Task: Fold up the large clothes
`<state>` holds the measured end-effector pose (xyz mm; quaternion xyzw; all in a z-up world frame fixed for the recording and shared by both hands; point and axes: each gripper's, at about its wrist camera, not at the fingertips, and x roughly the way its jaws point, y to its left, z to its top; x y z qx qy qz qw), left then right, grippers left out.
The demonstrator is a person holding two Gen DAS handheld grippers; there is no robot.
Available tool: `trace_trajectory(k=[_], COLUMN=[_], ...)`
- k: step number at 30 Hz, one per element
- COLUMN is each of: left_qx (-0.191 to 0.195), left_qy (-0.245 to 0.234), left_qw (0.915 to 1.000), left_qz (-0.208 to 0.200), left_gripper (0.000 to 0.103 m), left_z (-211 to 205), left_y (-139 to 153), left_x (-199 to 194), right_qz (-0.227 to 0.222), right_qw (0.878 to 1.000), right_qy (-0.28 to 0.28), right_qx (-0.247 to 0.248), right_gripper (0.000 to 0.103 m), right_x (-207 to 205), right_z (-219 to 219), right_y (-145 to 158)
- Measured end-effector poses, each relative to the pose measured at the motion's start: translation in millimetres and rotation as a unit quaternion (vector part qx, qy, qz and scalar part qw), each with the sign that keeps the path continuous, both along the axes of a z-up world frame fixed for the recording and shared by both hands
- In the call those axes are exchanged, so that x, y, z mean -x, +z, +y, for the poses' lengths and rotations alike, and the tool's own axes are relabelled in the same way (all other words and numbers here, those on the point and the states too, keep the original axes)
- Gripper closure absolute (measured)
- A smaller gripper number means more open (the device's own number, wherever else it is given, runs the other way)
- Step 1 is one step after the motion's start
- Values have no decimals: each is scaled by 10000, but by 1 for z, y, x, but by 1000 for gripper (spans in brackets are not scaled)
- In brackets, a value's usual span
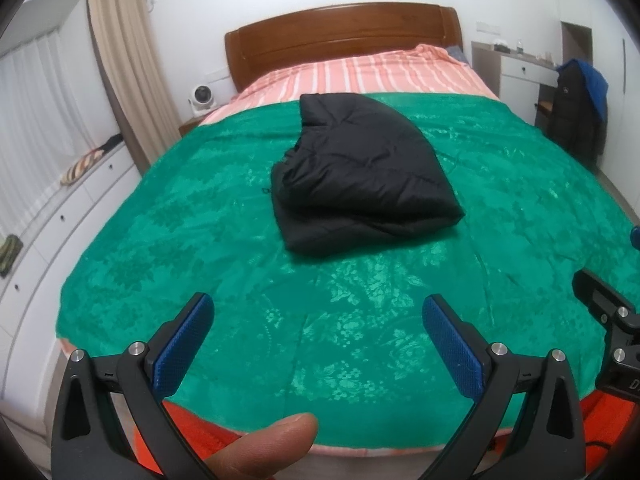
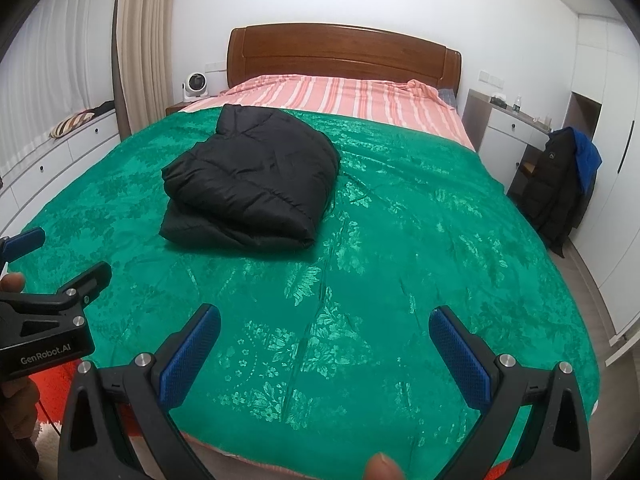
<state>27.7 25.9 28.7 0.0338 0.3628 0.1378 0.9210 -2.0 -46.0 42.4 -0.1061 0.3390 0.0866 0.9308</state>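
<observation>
- Left wrist view: the black puffer jacket lies folded into a thick bundle on the green bedspread, straight ahead of the left claw and a little right of its centre line, well apart from the blue pads.
- The left claw is spread wide and holds nothing; a thumb shows beneath it.
- In the right wrist view the same jacket sits ahead and to the left of the right claw, which is likewise spread wide and empty, over bare bedspread near the foot of the bed.
- The bundle's long axis runs from the foot of the bed towards the wooden headboard, hood end farthest away, the doubled-over fold edge facing both claws.
- Judging from the angles, the left claw is lined up more directly with the bundle; the right one would have to cross leftwards to reach its near right corner.
- The left claw also shows at the left edge of the right wrist view, so the two are held side by side, neither touching the garment.
- The fold looks essentially finished; any further move would be a reach forward to the near edge.
- A second dark coat hangs over a chair by the right wall, well apart from the bed.
</observation>
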Motion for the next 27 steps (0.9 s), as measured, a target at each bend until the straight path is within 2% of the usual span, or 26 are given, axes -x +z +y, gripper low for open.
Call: trace_trajectory(k=[9, 16, 27], left_qx=[93, 52, 99], left_qy=[-136, -266, -295], left_qw=[9997, 9994, 9994], left_qz=[-154, -211, -161], left_gripper=[0, 0, 0], left_z=[3, -10, -11], left_y=[15, 24, 24], left_x=[10, 10, 8], right_qz=[301, 263, 351], right_qw=[9985, 9969, 9963], right_qy=[269, 341, 329], right_qx=[-379, -656, -708], right_gripper=[0, 0, 0], right_x=[14, 20, 18], right_z=[6, 2, 1], right_y=[6, 18, 15])
